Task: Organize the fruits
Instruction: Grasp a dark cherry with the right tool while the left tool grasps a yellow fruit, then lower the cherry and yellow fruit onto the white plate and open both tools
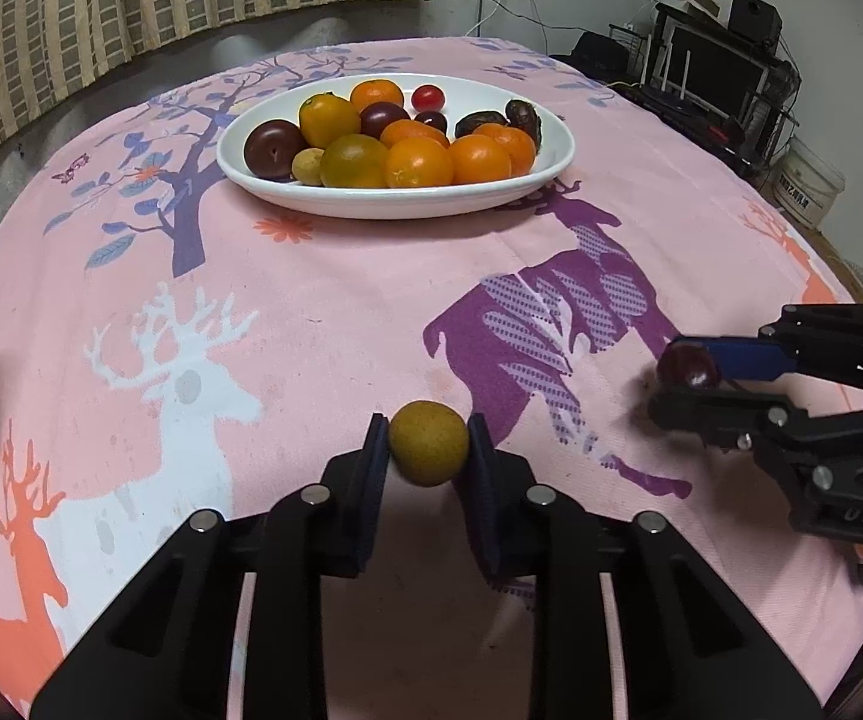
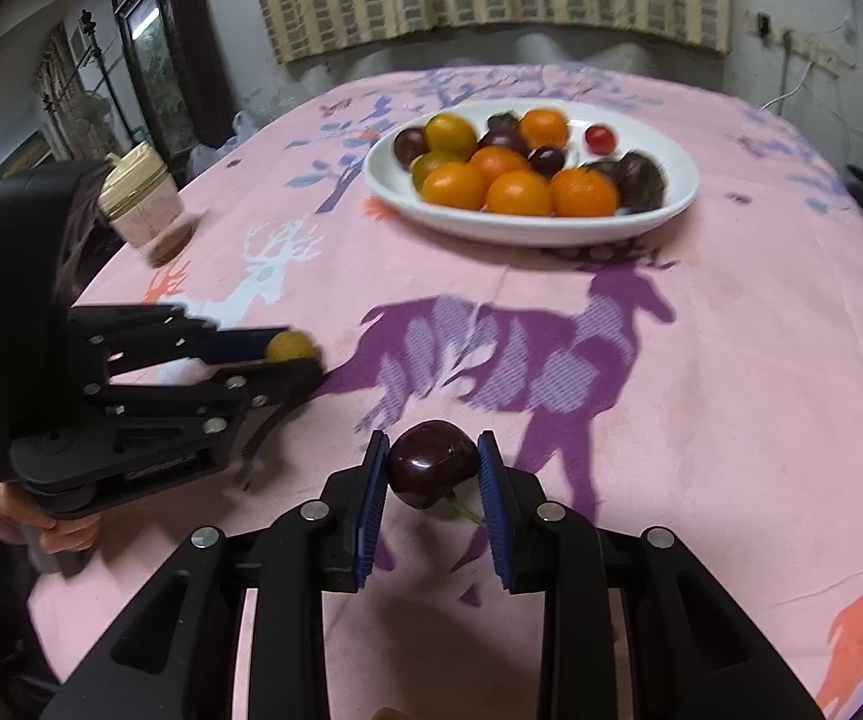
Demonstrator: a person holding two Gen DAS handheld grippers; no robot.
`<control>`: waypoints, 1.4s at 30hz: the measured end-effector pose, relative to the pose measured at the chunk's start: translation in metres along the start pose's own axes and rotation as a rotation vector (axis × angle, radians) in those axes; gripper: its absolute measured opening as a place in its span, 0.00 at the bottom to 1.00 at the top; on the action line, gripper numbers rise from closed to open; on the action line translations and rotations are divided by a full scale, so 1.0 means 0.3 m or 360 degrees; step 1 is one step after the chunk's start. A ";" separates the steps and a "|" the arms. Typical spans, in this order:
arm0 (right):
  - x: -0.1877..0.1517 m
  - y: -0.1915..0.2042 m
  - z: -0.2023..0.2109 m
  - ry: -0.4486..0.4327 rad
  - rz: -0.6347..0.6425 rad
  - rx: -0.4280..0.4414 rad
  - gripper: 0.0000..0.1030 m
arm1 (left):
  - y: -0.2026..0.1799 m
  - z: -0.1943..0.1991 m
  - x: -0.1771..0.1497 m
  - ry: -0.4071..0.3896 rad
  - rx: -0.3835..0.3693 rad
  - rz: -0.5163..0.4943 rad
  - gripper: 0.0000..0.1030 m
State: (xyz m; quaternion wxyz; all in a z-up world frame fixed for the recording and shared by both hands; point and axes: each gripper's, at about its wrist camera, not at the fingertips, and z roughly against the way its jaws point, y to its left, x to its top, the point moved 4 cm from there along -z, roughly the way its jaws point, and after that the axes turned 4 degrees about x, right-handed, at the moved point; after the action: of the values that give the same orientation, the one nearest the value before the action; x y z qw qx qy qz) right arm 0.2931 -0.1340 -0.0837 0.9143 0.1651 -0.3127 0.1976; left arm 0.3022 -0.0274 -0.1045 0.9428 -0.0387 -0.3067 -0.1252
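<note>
Pink deer-print cloth covers the bench (image 1: pixel 323 312), with a striped curtain behind its far edge. Near the left edge stands a lidded jar (image 2: pixel 143 210). Toward the near edge, the left gripper (image 1: pixel 428 450) pinches a small yellow-brown fruit (image 1: pixel 428 443) across its middle; it looks light, round and firm-skinned, so it could roll out if the pads slacken. Toward the far edge sits the white plate (image 1: pixel 551 114) heaped with oranges, plums and cherry tomatoes. Further right, the right gripper (image 2: pixel 431 468) is clamped on a dark cherry (image 2: pixel 430 463), its stem trailing below; glossy and soft, it probably bruises easily and wants only gentle pressure at its widest part.
</note>
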 end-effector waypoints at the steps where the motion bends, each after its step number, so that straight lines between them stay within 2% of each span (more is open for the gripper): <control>1: 0.013 -0.008 0.007 -0.0035 -0.0007 -0.0025 0.29 | 0.005 0.007 0.010 -0.0008 0.0003 0.0016 0.25; 5: 0.116 -0.053 0.036 -0.0185 -0.0078 -0.0125 0.29 | 0.011 0.054 0.116 -0.0106 -0.0018 0.0053 0.25; 9: 0.269 -0.125 0.042 -0.0342 -0.0152 -0.0180 0.29 | 0.016 0.093 0.312 -0.0259 0.0000 0.0074 0.25; 11: 0.323 -0.163 0.024 -0.0373 -0.0183 -0.0198 0.29 | 0.023 0.088 0.407 -0.0312 0.0029 0.0078 0.25; 13: 0.386 -0.211 -0.025 -0.0375 -0.0210 -0.0227 0.29 | 0.034 0.064 0.490 -0.0346 0.0049 0.0093 0.25; 16: 0.439 -0.265 -0.105 -0.0340 -0.0224 -0.0238 0.29 | 0.058 -0.004 0.586 -0.0326 0.0042 0.0131 0.25; 21: 0.507 -0.346 -0.233 -0.0289 -0.0284 -0.0222 0.29 | 0.087 -0.140 0.665 -0.0266 0.0067 0.0138 0.25; 23: 0.520 -0.365 -0.256 -0.0281 -0.0303 -0.0228 0.29 | 0.098 -0.196 0.675 -0.0223 0.0074 0.0141 0.25; 24: 0.519 -0.366 -0.260 -0.0273 -0.0303 -0.0224 0.29 | 0.098 -0.209 0.670 -0.0208 0.0091 0.0145 0.29; 25: 0.515 -0.368 -0.261 -0.0260 -0.0302 -0.0212 0.35 | 0.106 -0.218 0.666 -0.0195 0.0129 0.0161 0.36; 26: 0.511 -0.365 -0.255 -0.0266 -0.0298 -0.0205 0.39 | 0.112 -0.215 0.661 -0.0200 0.0160 0.0175 0.53; 27: 0.507 -0.364 -0.241 -0.0270 -0.0300 -0.0231 0.44 | 0.117 -0.200 0.654 -0.0226 0.0202 0.0188 0.66; 28: 0.501 -0.365 -0.224 -0.0265 -0.0311 -0.0248 0.53 | 0.125 -0.171 0.644 -0.0266 0.0285 0.0197 0.72; 30: 0.484 -0.365 -0.184 -0.0278 -0.0348 -0.0226 0.66 | 0.133 -0.116 0.626 -0.0309 0.0356 0.0203 0.92; 32: 0.450 -0.350 -0.129 -0.0304 -0.0368 -0.0214 0.69 | 0.133 -0.045 0.593 -0.0342 0.0357 0.0194 0.93; 34: 0.417 -0.328 -0.087 -0.0319 -0.0360 -0.0226 0.80 | 0.130 0.020 0.551 -0.0355 0.0379 0.0186 0.95; 39: 0.298 -0.228 0.023 -0.0373 -0.0268 -0.0246 0.94 | 0.095 0.137 0.405 -0.0388 0.0397 0.0191 0.95; 42: 0.210 -0.167 0.055 -0.0390 -0.0183 -0.0247 0.96 | 0.069 0.168 0.302 -0.0353 0.0392 0.0160 0.95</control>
State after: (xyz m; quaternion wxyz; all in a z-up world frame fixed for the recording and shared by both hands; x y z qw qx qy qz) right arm 0.3537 -0.1681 -0.0401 0.8891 0.1344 -0.4263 0.0987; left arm 0.3496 -0.0191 -0.0105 0.9058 0.0483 -0.4196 -0.0343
